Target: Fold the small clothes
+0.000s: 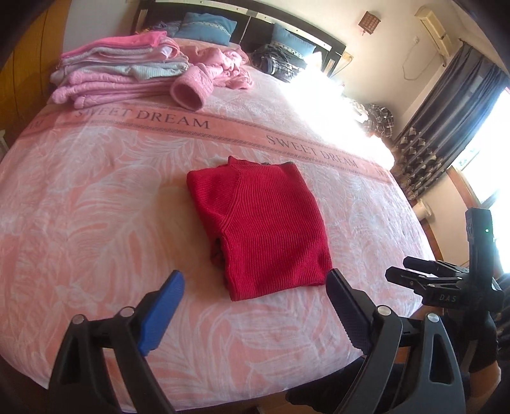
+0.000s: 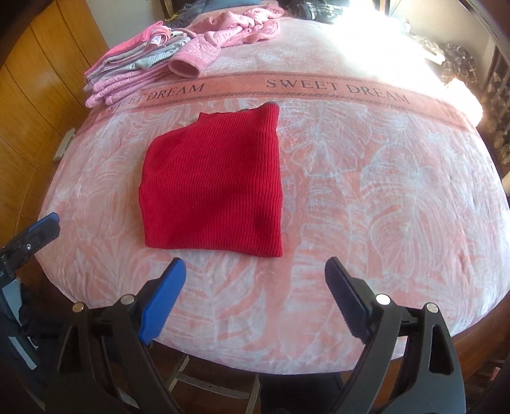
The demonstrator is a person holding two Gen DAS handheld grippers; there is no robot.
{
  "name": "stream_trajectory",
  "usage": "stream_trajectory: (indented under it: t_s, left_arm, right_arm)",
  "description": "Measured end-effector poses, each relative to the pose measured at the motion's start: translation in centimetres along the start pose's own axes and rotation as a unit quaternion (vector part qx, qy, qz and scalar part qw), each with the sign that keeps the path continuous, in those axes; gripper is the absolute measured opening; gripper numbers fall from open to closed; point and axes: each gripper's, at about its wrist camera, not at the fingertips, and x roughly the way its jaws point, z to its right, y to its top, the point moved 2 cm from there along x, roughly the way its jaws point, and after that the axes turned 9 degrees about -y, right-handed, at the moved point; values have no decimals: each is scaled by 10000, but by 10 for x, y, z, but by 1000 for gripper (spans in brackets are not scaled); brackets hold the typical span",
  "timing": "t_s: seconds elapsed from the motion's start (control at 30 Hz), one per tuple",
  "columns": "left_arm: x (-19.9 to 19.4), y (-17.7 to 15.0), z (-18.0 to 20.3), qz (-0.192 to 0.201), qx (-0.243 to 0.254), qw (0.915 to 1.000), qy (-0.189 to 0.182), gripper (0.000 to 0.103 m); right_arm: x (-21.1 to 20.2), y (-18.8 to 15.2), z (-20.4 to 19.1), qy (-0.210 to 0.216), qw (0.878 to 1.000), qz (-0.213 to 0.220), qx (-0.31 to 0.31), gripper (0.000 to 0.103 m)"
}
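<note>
A red ribbed knit sweater (image 1: 261, 226) (image 2: 216, 184) lies folded into a compact rectangle in the middle of the pink bed cover (image 1: 95, 197) (image 2: 382, 178). My left gripper (image 1: 255, 280) hangs open just in front of the sweater's near edge, nothing between its fingers. My right gripper (image 2: 255, 269) is also open and empty, a short way back from the sweater's near hem. In the left wrist view the right gripper (image 1: 398, 269) shows at the right edge, above the bed's corner. In the right wrist view, the left gripper's blue fingertip (image 2: 47, 223) shows at the far left.
A stack of folded pink and grey clothes (image 1: 118, 73) (image 2: 134, 67) sits at the far left of the bed. A crumpled pink garment (image 1: 220, 67) (image 2: 236, 25) lies behind it. Pillows (image 1: 207, 27) stand at the headboard. Wooden wardrobe (image 2: 35, 95) left, curtained window (image 1: 446, 121) right.
</note>
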Motion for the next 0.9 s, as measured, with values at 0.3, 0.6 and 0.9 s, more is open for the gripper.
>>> stream_trajectory:
  t_s: [0.3, 0.6, 0.9]
  left_arm:
    - [-6, -39, 1, -247, -231, 9909, 1301, 91]
    - [-18, -63, 15, 26, 2, 9832, 1826, 95]
    - [-14, -73, 18, 8, 42, 9777, 2101, 98]
  right_arm:
    - [-27, -36, -16, 265, 9988, 165, 386, 91]
    - [-34, -54, -19, 51, 9987, 427, 289, 94]
    - [-25, -65, -24, 2, 9992, 330, 245, 95]
